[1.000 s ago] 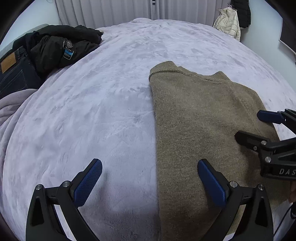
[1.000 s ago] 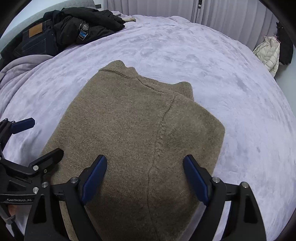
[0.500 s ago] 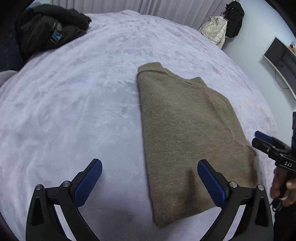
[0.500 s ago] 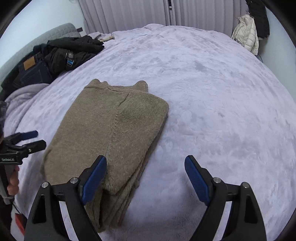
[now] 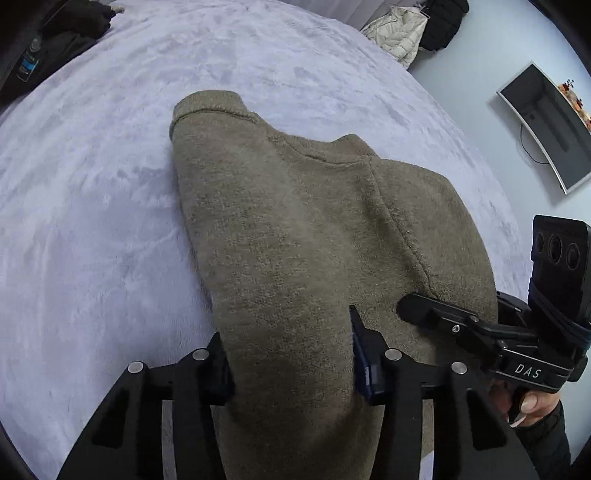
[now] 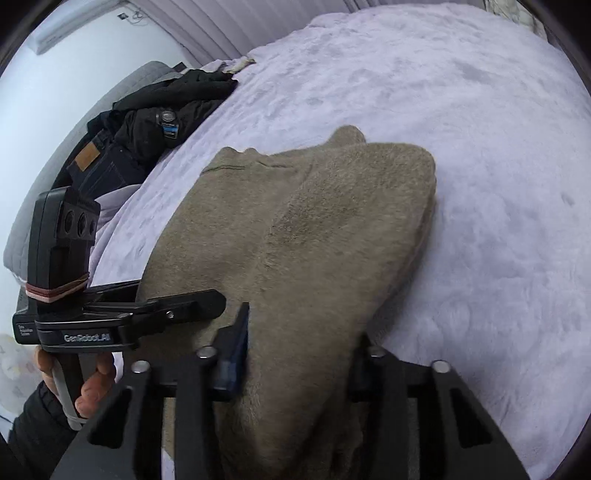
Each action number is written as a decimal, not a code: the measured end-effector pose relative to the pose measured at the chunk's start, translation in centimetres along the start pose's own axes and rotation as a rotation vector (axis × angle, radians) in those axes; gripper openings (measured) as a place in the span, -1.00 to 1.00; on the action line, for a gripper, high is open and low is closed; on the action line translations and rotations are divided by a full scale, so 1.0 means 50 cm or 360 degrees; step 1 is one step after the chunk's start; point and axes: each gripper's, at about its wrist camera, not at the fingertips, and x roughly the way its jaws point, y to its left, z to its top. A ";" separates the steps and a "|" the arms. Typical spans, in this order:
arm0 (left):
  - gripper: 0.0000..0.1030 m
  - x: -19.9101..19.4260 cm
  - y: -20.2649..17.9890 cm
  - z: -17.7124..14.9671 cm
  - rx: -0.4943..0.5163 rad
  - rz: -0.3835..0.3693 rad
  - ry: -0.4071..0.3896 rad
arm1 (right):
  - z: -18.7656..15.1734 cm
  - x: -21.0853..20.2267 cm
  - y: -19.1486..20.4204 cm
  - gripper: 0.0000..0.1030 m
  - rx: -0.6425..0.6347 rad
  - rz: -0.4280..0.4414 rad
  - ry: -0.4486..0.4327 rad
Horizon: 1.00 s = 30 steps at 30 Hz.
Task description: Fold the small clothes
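Note:
A folded olive-brown knit sweater (image 5: 314, 236) lies on the lilac bed, its collar pointing away from me; it also shows in the right wrist view (image 6: 295, 236). My left gripper (image 5: 291, 358) is shut on the sweater's near edge at its left side, with fabric bunched between the fingers. My right gripper (image 6: 299, 354) is shut on the same near edge at its right side. Each gripper shows in the other's view: the right one (image 5: 424, 310) and the left one (image 6: 199, 299). The near hem is hidden under the grippers.
The lilac plush bedspread (image 5: 92, 221) spreads all around. A pile of black jackets and jeans (image 6: 147, 125) lies at the bed's far left. A cream coat (image 5: 395, 33) hangs at the far wall, and a monitor (image 5: 546, 122) is mounted on the right wall.
Both grippers were open and held back from the sweater. They have since moved in onto its near edge and closed on the fabric, side by side.

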 end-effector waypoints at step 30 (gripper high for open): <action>0.31 -0.161 -0.016 -0.331 -0.0063 0.0021 0.0014 | -0.278 -0.128 0.157 -0.05 -0.0121 0.0002 0.0090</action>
